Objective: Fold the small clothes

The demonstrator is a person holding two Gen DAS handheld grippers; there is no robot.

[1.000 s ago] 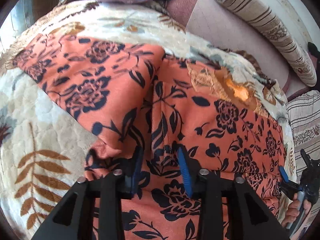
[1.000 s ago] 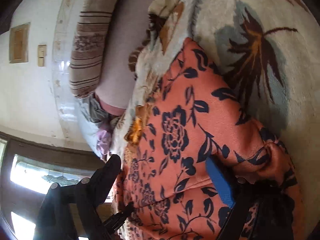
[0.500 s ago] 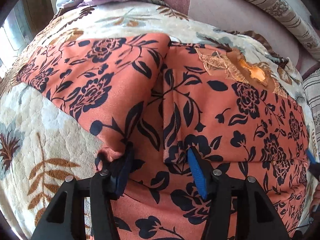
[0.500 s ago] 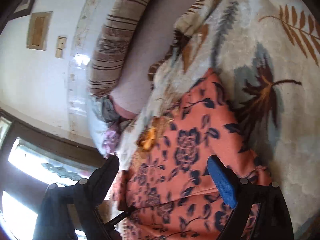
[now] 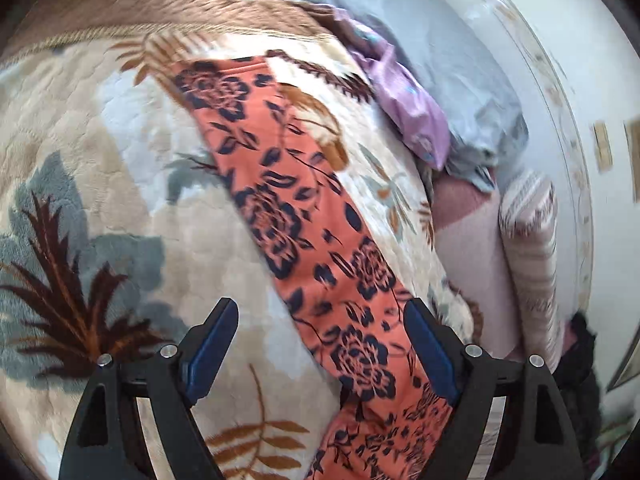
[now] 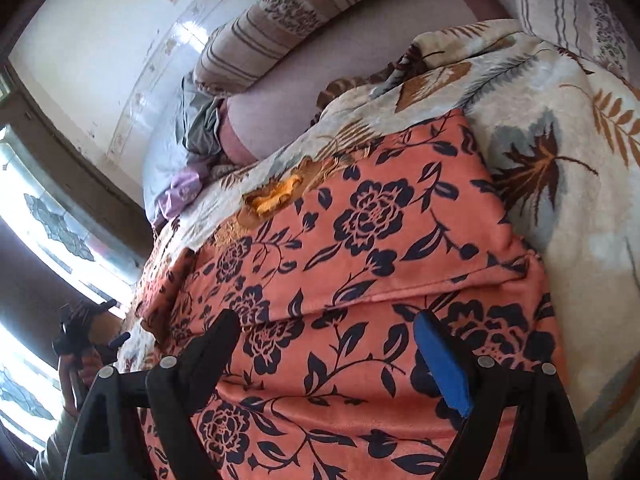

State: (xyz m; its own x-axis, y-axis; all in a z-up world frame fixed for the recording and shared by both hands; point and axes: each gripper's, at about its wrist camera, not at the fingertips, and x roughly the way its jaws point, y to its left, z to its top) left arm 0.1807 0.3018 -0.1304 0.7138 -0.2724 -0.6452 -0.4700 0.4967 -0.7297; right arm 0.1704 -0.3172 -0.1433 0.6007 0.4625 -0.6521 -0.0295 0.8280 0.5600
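2 grippers hang over one soft, matte orange garment (image 6: 360, 280) printed with dark navy roses and leaves, lying flat on a thick, plush blanket (image 5: 100, 168) with a quilted nap and brown, tan and grey-blue leaf patterns. in the right wrist view the cloth is folded over itself, the upper layer ending in a curved edge that runs across the lower one, and a frayed yellow-orange patch in the blanket shows just past its far edge. in the left wrist view, which is smeared, the same garment runs as a long narrow band from the far blanket down toward the camera

the left gripper (image 5: 320, 344) has just been opening its jaws and they stand wide; the orange band passes between its blue ribbed pads (image 5: 212, 344) without either pressing on it. the right gripper (image 6: 324, 344) is spread wide too, its fingers poised over the folded cloth with nothing pinched

beyond the blanket lie a crumpled lilac cloth (image 5: 408, 108), a pale blue-grey bundle (image 5: 452, 64), a smooth mauve sheet (image 6: 320, 76) and a long striped bolster (image 6: 288, 28) of woven beige and brown
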